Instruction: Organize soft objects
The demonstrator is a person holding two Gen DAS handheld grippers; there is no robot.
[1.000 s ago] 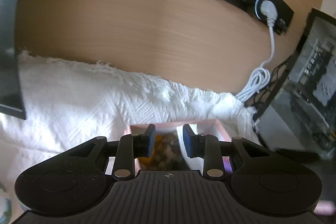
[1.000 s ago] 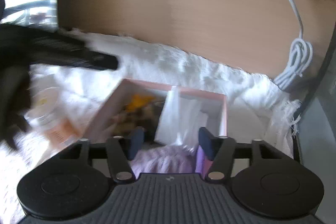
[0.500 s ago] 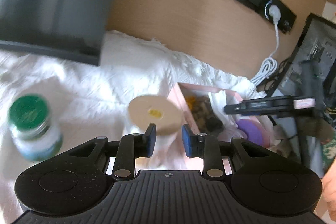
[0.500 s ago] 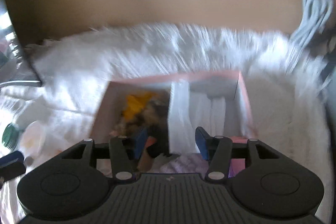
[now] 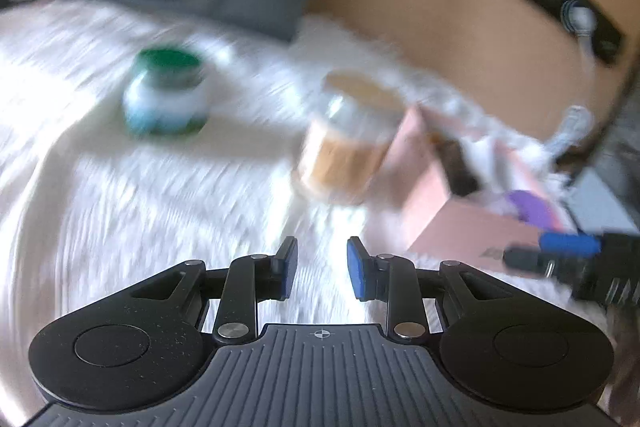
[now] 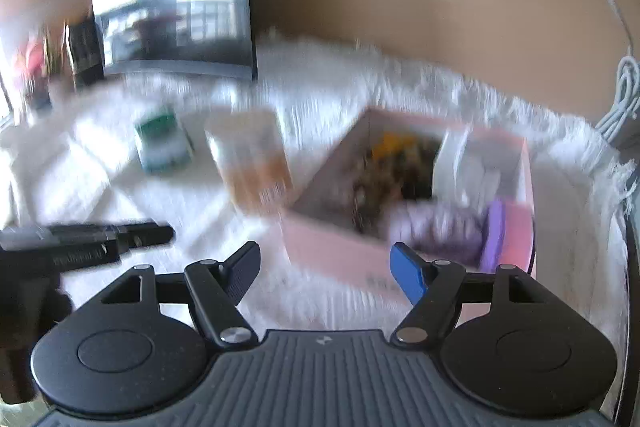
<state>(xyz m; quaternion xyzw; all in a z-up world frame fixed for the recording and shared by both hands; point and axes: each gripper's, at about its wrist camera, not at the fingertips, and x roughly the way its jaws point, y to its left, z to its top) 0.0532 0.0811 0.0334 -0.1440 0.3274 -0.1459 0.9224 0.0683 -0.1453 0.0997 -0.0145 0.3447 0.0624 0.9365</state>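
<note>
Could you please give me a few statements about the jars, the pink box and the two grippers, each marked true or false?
1. The green-lidded jar stands on the white cloth. True.
2. The left gripper holds the beige-lidded jar. False: nothing is between its jaws; the jar stands ahead of it beside the pink box.
3. A purple soft item lies inside the pink box. True.
4. The right gripper is shut on the purple item. False: its jaws are opening, with nothing between them.
5. The pink box is empty. False: it holds several items.

Both wrist cameras look down, near the shared pink box [image 5: 436,195] [image 6: 332,239].
</note>
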